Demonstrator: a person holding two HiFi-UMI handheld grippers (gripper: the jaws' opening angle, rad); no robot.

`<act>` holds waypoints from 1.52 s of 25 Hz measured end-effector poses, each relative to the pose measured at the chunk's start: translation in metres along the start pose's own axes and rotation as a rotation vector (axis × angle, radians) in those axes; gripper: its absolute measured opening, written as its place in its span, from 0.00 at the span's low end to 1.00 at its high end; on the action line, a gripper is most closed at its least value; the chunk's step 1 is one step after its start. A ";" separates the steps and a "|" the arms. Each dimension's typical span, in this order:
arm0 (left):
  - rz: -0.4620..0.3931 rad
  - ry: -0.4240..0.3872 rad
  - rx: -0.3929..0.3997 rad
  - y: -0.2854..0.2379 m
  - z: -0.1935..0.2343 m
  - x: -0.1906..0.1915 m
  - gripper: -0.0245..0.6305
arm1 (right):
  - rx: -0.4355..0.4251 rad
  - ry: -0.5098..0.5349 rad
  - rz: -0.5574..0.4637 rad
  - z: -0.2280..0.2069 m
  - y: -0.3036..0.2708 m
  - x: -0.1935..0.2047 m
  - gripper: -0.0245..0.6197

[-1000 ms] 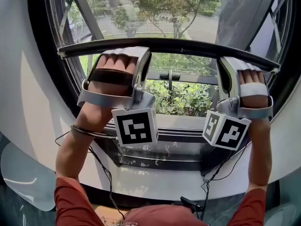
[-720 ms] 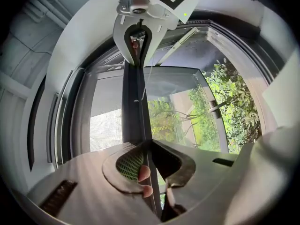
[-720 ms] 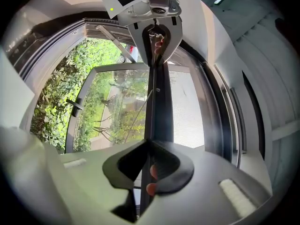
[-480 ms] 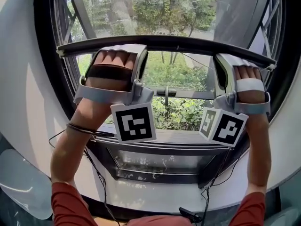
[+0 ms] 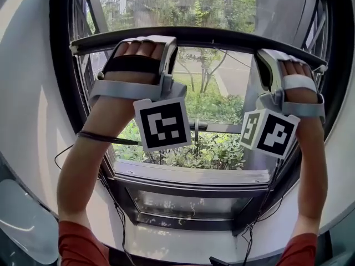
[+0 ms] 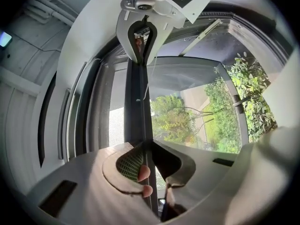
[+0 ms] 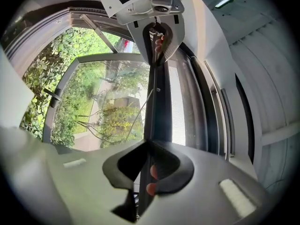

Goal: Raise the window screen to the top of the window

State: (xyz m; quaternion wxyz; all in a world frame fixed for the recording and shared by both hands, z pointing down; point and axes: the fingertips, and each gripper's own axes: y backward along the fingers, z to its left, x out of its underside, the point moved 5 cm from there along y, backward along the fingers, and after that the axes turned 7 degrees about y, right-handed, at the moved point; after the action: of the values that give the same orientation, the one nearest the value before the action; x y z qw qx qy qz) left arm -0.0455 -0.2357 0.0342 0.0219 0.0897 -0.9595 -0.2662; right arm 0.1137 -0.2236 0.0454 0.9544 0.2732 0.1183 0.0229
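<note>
Two claws, L claw + R claw, clamped on screen bar; bar horiz., spans window width.

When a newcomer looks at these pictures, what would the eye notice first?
The left claw and the right claw both clamp the dark bar of the window screen, high across the head view. Under the bar, a sunny green garden shows through the window.
</note>
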 end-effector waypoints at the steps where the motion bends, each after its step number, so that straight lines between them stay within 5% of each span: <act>1: 0.004 0.003 -0.009 -0.006 0.008 0.000 0.13 | 0.006 0.004 0.004 -0.008 -0.006 0.002 0.11; 13: 0.003 0.076 0.015 -0.059 0.074 -0.001 0.13 | 0.063 0.040 0.040 -0.085 -0.063 0.021 0.10; 20: 0.042 0.014 -0.078 -0.077 0.106 0.002 0.14 | 0.083 0.063 0.045 -0.115 -0.079 0.023 0.10; 27: 0.019 0.050 -0.063 -0.098 0.128 -0.004 0.14 | 0.134 0.101 0.059 -0.138 -0.103 0.033 0.10; 38: 0.029 0.080 -0.181 -0.125 0.174 0.003 0.14 | 0.171 0.158 0.082 -0.175 -0.129 0.040 0.11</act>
State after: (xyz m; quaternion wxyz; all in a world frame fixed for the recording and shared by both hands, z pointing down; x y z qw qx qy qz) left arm -0.0439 -0.2528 -0.1792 0.0723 0.0841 -0.9310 -0.3478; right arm 0.1084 -0.2389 -0.1749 0.9136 0.3555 0.1834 0.0731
